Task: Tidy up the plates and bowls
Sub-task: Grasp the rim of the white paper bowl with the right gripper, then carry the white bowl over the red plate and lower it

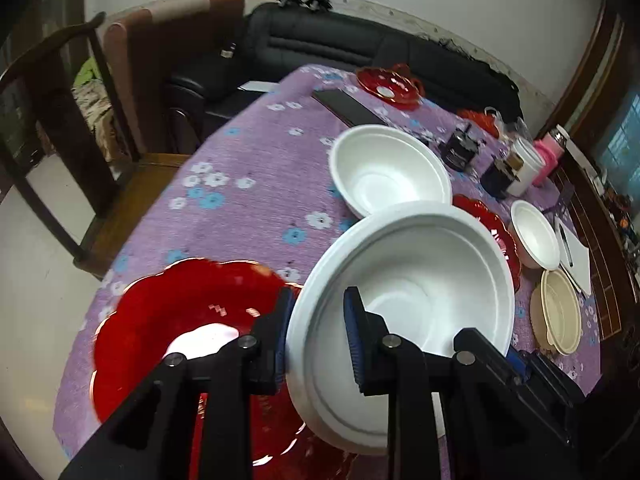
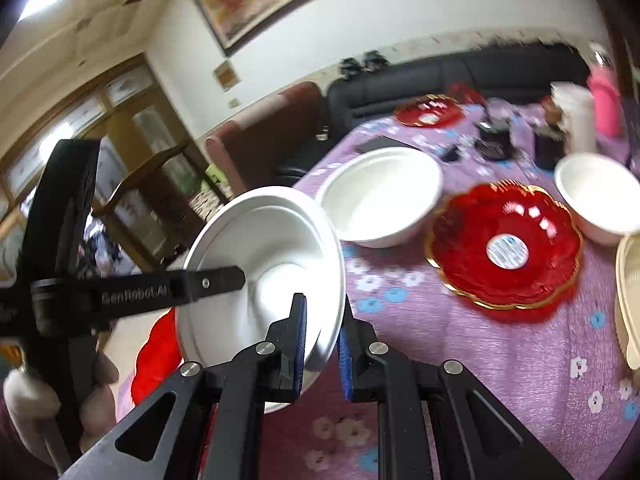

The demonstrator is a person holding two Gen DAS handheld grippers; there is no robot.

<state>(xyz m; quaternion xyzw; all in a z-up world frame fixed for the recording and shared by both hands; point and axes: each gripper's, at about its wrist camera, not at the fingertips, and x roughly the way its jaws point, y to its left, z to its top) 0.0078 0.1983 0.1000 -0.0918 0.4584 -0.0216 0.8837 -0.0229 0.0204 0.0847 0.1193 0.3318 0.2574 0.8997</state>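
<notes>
Above the purple-clothed surface point(image 1: 256, 168), left gripper point(image 1: 316, 340) and right gripper point(image 2: 322, 344) pinch opposite rims of a light, flexible-looking white bowl point(image 1: 408, 280), beside the red plate point(image 1: 180, 312).

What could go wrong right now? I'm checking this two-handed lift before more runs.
1. The left gripper and right gripper each pinch only the thin rim of the white foam bowl, which is tilted in the air; it may slip or crack.
2. The glossy red scalloped plate lies right beneath, so a dropped bowl would hit it.
3. Another white foam bowl sits close ahead; a swing could knock it.
</notes>
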